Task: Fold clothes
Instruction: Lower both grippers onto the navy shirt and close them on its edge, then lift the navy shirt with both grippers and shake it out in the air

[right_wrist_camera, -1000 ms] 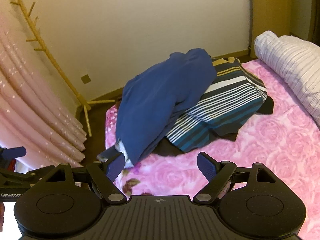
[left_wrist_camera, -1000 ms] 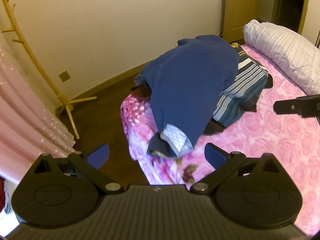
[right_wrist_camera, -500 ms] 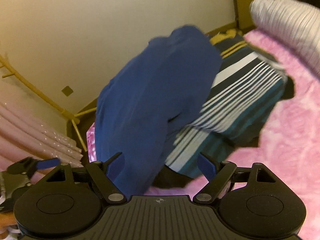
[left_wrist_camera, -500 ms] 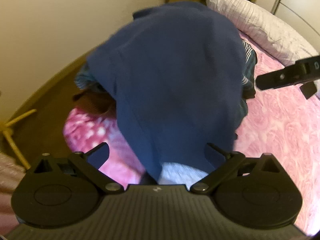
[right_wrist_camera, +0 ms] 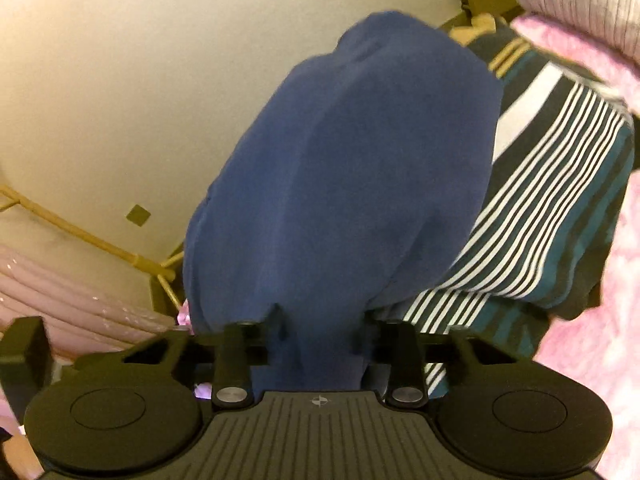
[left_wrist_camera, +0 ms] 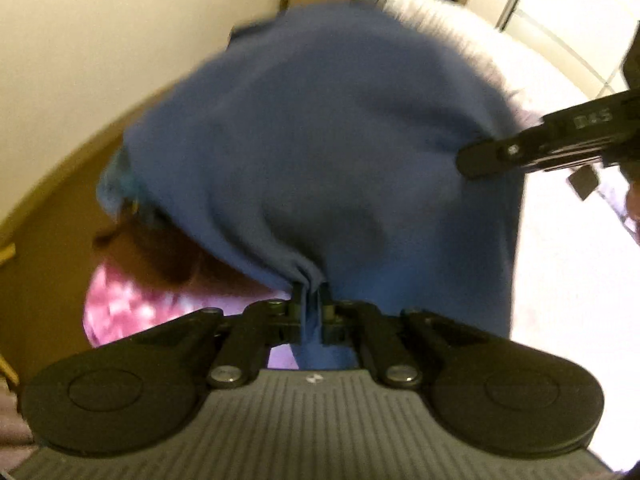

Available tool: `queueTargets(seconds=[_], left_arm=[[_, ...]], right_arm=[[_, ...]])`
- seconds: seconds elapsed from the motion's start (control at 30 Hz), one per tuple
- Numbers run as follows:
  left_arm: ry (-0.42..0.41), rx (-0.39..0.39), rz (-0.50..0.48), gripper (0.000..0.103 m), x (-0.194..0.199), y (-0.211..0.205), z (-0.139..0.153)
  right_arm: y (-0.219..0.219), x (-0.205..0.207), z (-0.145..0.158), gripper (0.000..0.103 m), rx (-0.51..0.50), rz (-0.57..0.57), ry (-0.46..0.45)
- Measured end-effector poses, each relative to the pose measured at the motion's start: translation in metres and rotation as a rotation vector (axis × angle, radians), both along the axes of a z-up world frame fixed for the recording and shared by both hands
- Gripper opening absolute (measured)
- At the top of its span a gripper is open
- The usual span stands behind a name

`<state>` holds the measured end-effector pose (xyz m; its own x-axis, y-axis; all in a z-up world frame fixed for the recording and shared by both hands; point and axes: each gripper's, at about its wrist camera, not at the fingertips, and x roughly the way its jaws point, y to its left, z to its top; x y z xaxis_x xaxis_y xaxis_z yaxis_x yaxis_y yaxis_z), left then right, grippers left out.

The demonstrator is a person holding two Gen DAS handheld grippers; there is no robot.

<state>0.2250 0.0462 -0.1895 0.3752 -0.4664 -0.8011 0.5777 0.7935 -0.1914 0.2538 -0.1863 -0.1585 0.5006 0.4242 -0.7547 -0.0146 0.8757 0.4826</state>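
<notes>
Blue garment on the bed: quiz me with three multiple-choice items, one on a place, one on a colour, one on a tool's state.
1. Where does the striped garment lie?
A. Partly under the blue garment, on the bed cover
B. On the floor
C. On the coat stand

2. What colour is the bed cover?
A. Green
B. Pink floral
C. Plain white

3. How is the left tool?
A. Wide open over the cloth
B. Shut on the blue garment
C. Shut on nothing

Answers:
1 A: the blue cloth overlaps its left part in the right wrist view.
2 B: pink rose print shows beside the clothes.
3 B: its jaws have just been closing and blue fabric bunches between them; the right tool likewise clamps a fold.
</notes>
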Motion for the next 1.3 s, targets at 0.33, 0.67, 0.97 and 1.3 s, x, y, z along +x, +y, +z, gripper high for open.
queueTargets(seconds=[0.33, 0.67, 0.97, 1.3], left_arm=[[-0.225, -0.144, -0.27, 0.0, -0.116, -0.056, 0.127], [-0.07, -0.295, -0.737, 0.0, -0.38, -0.174, 0.187], [0.082, -0.352, -1.142, 0.0, -0.488, -0.271, 0.183], [0.187, -0.431, -1.51, 0.0, -0.558, -0.296, 0.192]], right_arm=[[-0.092, -0.111, 0.11, 0.01, 0.088, -0.148, -0.274], [-0.23, -0.418, 0.136, 0.01, -0.033, -0.368, -0.258], [-0.3, -0.678, 0.156, 0.01, -0.172, -0.788, -0.088], [-0.267, -0.824, 0.159, 0.01, -0.096, -1.212, -0.04]])
